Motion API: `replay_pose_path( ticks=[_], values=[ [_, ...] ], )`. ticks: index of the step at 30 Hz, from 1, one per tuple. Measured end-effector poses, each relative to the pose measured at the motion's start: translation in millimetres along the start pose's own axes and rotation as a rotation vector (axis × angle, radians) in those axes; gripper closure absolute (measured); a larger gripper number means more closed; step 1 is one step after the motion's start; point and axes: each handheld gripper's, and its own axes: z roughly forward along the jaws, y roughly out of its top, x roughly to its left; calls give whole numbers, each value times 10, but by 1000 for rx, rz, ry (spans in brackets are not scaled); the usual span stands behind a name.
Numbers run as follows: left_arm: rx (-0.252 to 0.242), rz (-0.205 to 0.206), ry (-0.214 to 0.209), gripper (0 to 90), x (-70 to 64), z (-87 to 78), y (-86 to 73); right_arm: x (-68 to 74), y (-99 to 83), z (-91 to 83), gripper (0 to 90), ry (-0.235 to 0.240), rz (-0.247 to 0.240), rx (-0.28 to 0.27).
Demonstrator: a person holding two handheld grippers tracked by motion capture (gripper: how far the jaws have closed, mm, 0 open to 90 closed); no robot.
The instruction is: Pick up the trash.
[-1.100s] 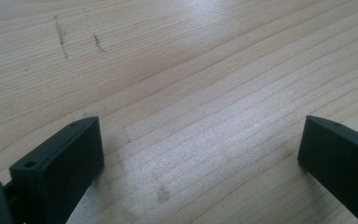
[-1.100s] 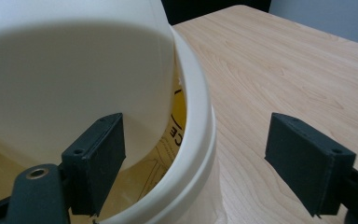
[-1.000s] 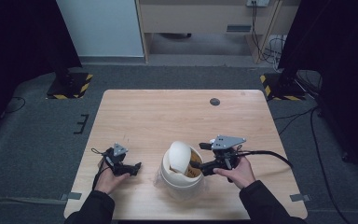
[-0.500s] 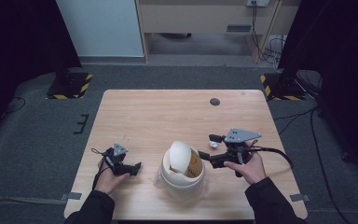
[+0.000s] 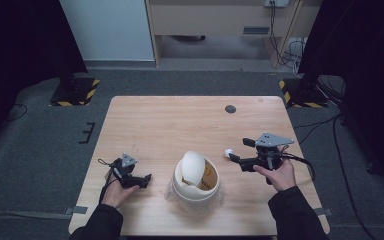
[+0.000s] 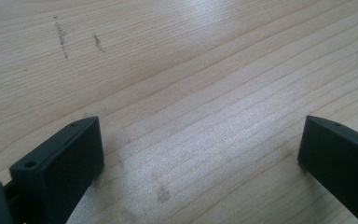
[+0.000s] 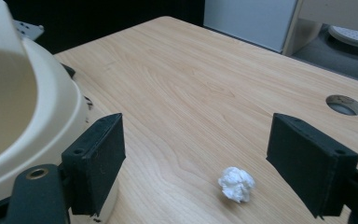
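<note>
White crumpled paper ball (image 7: 236, 184), probably light and soft, lies between the apart jaws of the right gripper (image 7: 214, 163); pinch its middle. At nine o'clock, the left gripper (image 6: 200, 154) is also apart.

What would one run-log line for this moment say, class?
left gripper: open, on table | right gripper: open, by paper wad | bin: swing lid tilted, mid-table

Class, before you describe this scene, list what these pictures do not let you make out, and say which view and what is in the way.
- Inside of the cream bin: high view, its tilted swing lid covers most of the opening.
- Print on the brown inner surface: too small to read.
- Bin in the right gripper view: cut off by the left edge.
- Crumpled white paper: what it is made of is unclear.
</note>
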Motion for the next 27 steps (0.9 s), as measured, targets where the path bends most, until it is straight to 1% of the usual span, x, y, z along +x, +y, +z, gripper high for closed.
replay_pose_path(
  ticks=[3, 5, 10, 14, 16, 18, 19, 20, 22, 23, 24, 25, 27],
  values=[
    [0, -1, 0, 0, -1, 0, 0, -27, -16, 17, 197, -8, 0, 4],
    [0, -1, 1, 0, -1, 0, 0, -77, -47, 53, 208, -33, -14, 21],
    [0, -1, 1, 0, -1, 0, 0, -191, -85, 158, 237, -72, 11, 25],
    [0, -1, 1, 0, -1, 0, 0, -248, -109, 258, 262, -90, -2, 57],
    [0, -1, 1, 0, -1, 0, 0, -258, -116, 286, 265, -93, 3, 63],
    [-1, -1, 1, 0, -1, 0, -1, -281, -132, 372, 269, -103, -14, 92],
    [-1, -1, 1, 0, -1, 0, -1, -281, -132, 372, 269, -103, -14, 92],
    [0, -1, 1, 0, -2, 0, 0, -287, -146, 428, 280, -105, -21, 108],
    [0, -1, 1, 0, -2, 0, 0, -293, -164, 485, 302, -106, -37, 131],
    [0, -1, 1, 0, -2, 0, 0, -293, -164, 485, 302, -106, -37, 131],
    [0, -1, 1, 0, -2, 0, 0, -293, -177, 512, 303, -104, -43, 146],
    [0, -1, 1, 0, -2, 0, 0, -291, -202, 563, 300, -107, -50, 179],
    [0, -1, 1, 0, -2, 0, 0, -290, -231, 606, 301, -114, -64, 206]
  ],
)
